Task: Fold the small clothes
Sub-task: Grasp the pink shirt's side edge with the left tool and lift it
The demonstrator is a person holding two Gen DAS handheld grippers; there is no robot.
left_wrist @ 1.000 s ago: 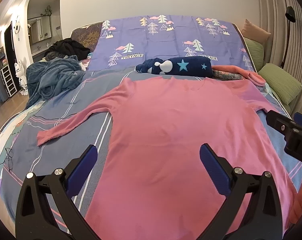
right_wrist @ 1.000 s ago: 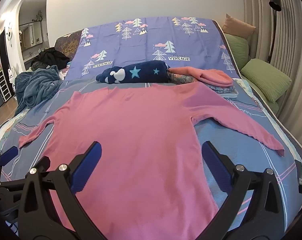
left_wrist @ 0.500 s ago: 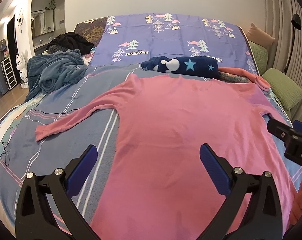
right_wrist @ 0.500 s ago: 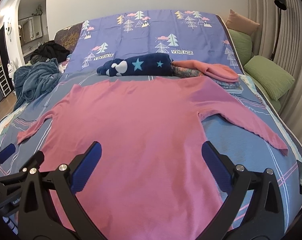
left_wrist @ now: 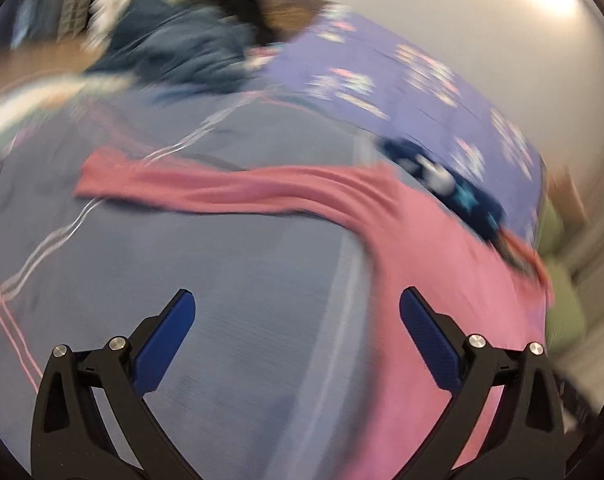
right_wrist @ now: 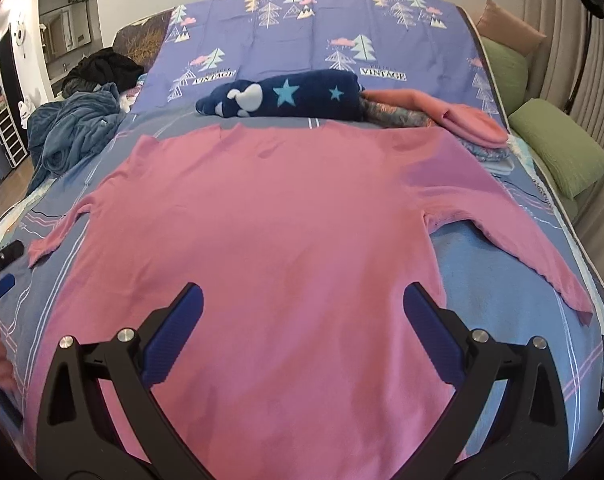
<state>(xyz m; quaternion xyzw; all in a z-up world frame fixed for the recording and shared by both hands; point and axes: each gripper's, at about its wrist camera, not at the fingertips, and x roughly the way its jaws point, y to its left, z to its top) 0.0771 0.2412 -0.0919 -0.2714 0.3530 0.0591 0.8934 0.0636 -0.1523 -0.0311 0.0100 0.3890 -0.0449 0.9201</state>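
A pink long-sleeved top [right_wrist: 270, 232] lies flat on the bed, both sleeves spread outward. My right gripper [right_wrist: 302, 320] is open above its lower middle, nothing between the blue pads. The left wrist view is blurred and tilted; there my left gripper [left_wrist: 297, 322] is open over bare blue-grey sheet, with the top's left sleeve [left_wrist: 206, 190] stretched across ahead of it. In the right wrist view the left gripper [right_wrist: 0, 276] shows at the far left edge, near the left sleeve's cuff [right_wrist: 42, 250].
A dark blue starred roll [right_wrist: 286, 98] and a stack of folded clothes [right_wrist: 454, 128] lie beyond the collar. A blue blanket heap [right_wrist: 74, 128] sits at the bed's left, green pillows [right_wrist: 558, 152] at the right. The striped sheet [right_wrist: 498, 300] surrounds the top.
My left gripper has swung quickly left and tilted, off the top's body toward the left sleeve. The right gripper has edged forward slightly. Both stay open.
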